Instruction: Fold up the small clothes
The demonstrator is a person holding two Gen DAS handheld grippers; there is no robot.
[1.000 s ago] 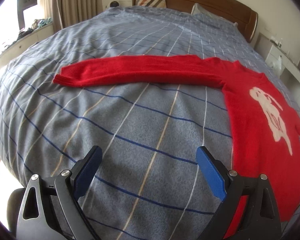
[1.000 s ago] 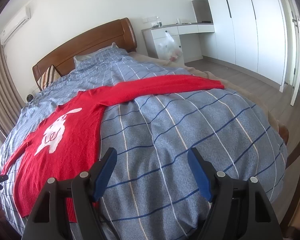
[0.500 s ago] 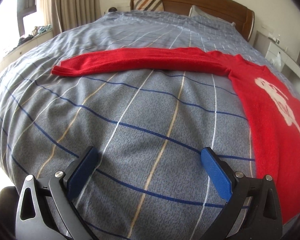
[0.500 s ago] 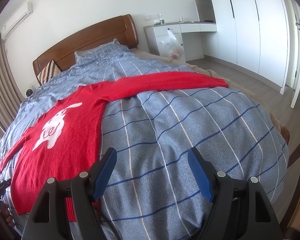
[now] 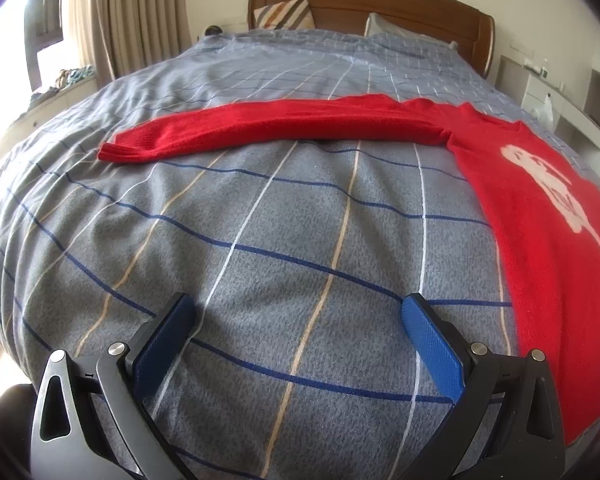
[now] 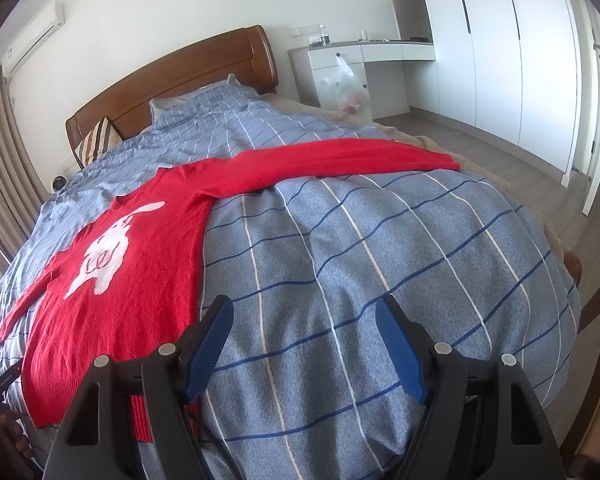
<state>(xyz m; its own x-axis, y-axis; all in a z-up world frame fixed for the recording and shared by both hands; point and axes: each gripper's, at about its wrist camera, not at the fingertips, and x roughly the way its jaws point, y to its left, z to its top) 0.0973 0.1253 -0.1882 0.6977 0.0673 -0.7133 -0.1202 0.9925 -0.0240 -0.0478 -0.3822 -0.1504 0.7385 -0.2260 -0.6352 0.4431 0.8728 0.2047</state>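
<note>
Red knit sweater [image 5: 532, 216], spread flat on the bed [image 5: 260, 240], looks soft and limp, best pinched at a cuff [image 5: 118, 148], while both the left hand-held gripper [image 5: 296, 332] and right hand-held gripper [image 6: 304, 344] hang open, empty.

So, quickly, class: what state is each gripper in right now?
Left gripper: open, holding nothing, above the bedspread.
Right gripper: open, holding nothing.

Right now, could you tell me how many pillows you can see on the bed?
2. A striped pillow leans against the headboard on the curtain side; a checked pillow matching the duvet lies beside it, toward the desk. Others may be hidden under the duvet.
</note>
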